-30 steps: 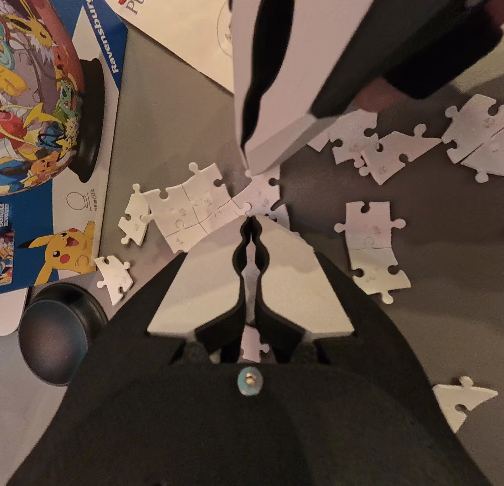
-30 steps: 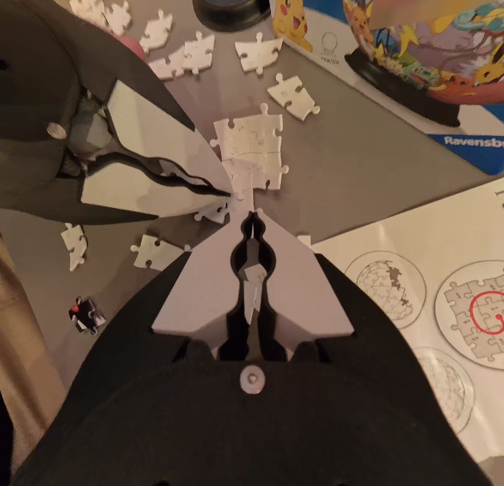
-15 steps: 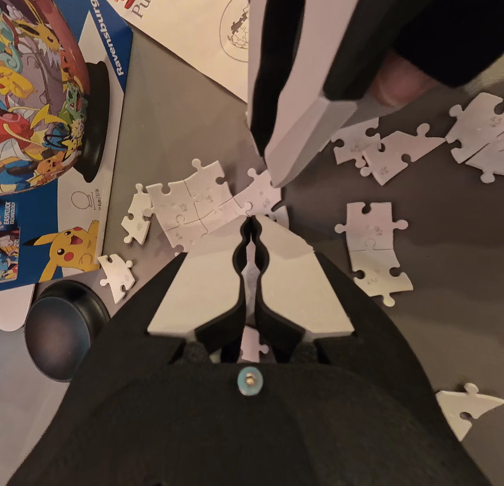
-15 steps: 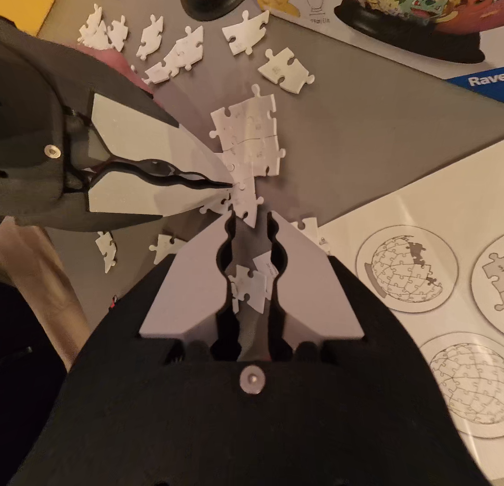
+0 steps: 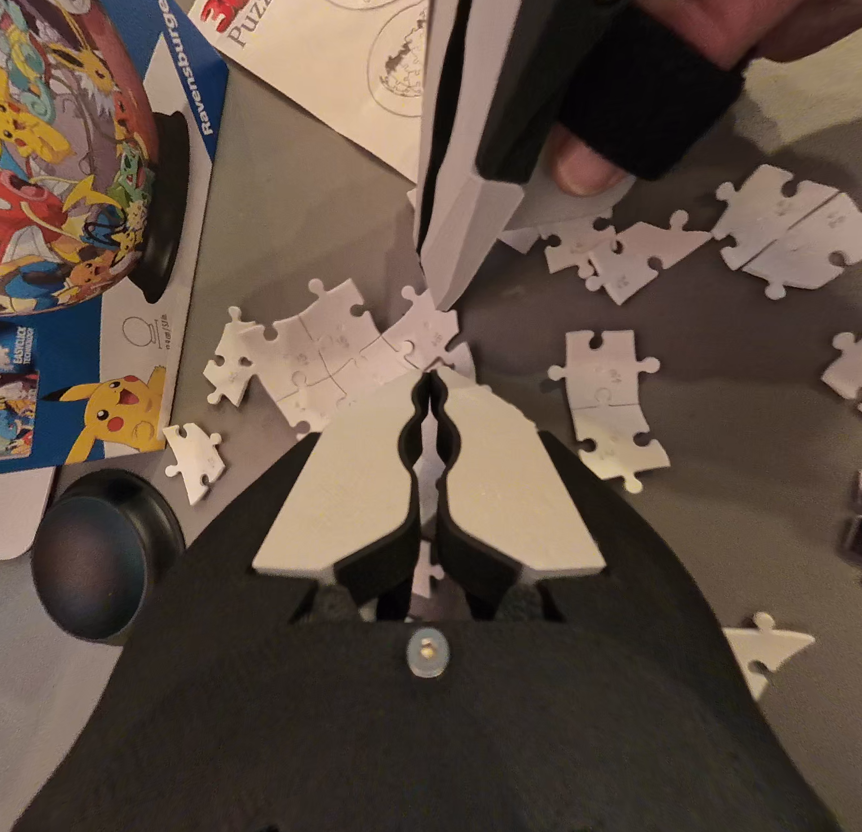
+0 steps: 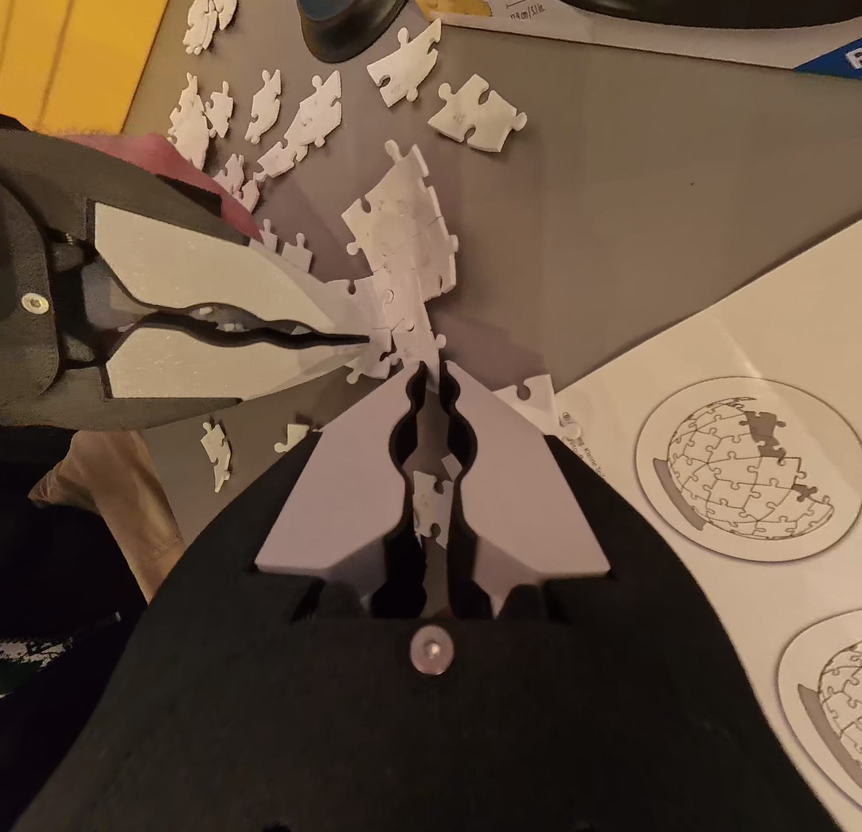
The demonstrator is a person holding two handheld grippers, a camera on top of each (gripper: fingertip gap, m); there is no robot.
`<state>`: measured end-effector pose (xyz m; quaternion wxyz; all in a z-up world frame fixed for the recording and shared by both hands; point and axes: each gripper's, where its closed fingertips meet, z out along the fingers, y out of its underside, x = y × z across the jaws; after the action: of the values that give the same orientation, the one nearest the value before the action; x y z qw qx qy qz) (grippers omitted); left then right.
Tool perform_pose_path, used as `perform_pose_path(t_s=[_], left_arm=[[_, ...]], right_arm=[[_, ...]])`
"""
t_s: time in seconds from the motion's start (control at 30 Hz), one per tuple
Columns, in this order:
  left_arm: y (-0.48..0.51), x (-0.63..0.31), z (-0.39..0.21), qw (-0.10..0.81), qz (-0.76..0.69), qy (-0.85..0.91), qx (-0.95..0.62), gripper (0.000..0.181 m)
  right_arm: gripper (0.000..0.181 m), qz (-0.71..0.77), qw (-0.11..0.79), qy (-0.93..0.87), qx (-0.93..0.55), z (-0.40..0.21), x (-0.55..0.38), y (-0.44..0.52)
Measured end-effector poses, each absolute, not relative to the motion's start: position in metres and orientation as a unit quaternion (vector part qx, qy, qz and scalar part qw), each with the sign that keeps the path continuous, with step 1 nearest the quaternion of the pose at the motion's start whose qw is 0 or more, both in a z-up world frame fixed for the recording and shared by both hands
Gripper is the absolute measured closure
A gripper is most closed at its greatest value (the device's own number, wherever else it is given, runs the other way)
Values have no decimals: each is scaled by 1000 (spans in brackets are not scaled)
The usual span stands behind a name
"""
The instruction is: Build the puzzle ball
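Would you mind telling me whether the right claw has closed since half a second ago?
Yes. The right claw has narrowed to a slim gap and moved forward onto the joined pieces, toward the left claw, judged against the instruction sheet.

The puzzle box (image 5: 60, 212) runs off the left edge of the left wrist view, so only part of its printed ball shows, and the instruction sheet (image 6: 727, 436) is cut by the right edge of the right wrist view, its lower diagram halved. The left gripper (image 5: 430, 376) covers the near corner of the joined puzzle section (image 5: 336, 352), hiding its grip on the section. The faint marks on the loose puzzle pieces (image 5: 611, 403) are too small to make out.
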<state>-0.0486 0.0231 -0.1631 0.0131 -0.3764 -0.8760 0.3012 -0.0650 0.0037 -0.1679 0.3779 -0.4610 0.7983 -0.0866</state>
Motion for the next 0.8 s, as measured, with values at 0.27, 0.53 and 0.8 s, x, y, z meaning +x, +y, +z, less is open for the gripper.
perform_pose_path(t_s=[0.27, 0.53, 0.8], left_arm=[[28, -46, -171, -6, 291, -875, -388, 181], [28, -46, -171, -14, 300, -874, -382, 181], [28, -46, -171, -14, 308, -873, -379, 181]], right_arm=[[180, -79, 405, 800, -436, -162, -63, 5], [181, -57, 447, 800, -397, -158, -62, 8], [181, -57, 441, 803, -397, -161, -62, 6]])
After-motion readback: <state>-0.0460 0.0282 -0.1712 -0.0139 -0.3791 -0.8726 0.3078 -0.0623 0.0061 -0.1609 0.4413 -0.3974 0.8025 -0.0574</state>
